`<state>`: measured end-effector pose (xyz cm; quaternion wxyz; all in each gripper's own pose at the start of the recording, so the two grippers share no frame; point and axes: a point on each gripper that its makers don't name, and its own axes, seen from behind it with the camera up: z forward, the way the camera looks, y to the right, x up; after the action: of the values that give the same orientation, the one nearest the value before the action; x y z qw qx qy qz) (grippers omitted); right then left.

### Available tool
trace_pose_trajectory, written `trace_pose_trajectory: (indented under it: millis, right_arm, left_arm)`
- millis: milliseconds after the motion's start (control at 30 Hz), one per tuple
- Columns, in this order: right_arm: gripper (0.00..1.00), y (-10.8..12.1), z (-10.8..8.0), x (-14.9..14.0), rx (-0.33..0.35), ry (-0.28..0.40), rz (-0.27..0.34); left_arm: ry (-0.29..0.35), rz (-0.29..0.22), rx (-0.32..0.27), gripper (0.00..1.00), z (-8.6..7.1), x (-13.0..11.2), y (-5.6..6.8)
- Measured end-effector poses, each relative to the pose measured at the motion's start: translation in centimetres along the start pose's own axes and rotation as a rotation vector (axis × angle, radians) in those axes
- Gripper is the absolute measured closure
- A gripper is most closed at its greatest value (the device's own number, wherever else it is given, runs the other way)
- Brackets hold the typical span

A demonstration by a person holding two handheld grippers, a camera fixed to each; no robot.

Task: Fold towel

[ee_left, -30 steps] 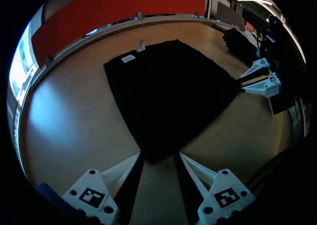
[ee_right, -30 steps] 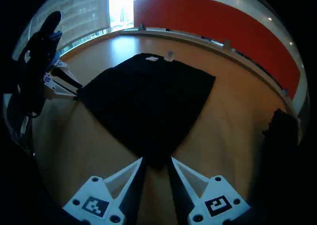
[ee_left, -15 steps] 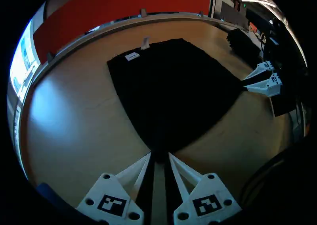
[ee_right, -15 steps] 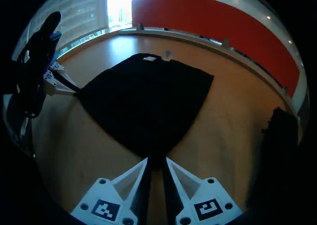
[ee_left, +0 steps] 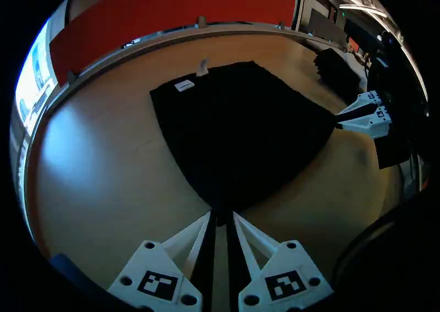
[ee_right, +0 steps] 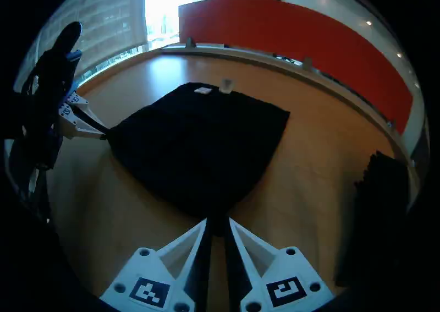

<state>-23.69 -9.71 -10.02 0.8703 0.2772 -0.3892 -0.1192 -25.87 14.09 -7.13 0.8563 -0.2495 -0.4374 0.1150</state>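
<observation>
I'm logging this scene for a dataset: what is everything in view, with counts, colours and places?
towel: one, black, spread flat on the table
label: one, white, on the towel near its far corner
dark pile: one, black, on the table apart from the towel; too dim to identify
table: one, light wood, under everything
panel: one, red, behind the table's far edge
window: one, bright, beyond the table
left hand-held gripper: one, white, closed on a towel corner
right hand-held gripper: one, white, closed on another towel corner
</observation>
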Motion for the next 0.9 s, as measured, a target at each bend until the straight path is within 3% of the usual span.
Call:
trace_pose_trajectory:
  millis: [467,900]
  right_arm:
    - [0.86,-1.4,-5.1,2.1,0.017,0.005,-0.024]
    - [0.86,-2.3,-9.1,3.6,0.021,0.009,-0.028]
  left_arm:
    - [0.019,-0.082,0.001,0.87,-4.9,1.0,1.0]
    - [0.029,-0.156,-0.025,0.87,-9.4,1.5,3.1]
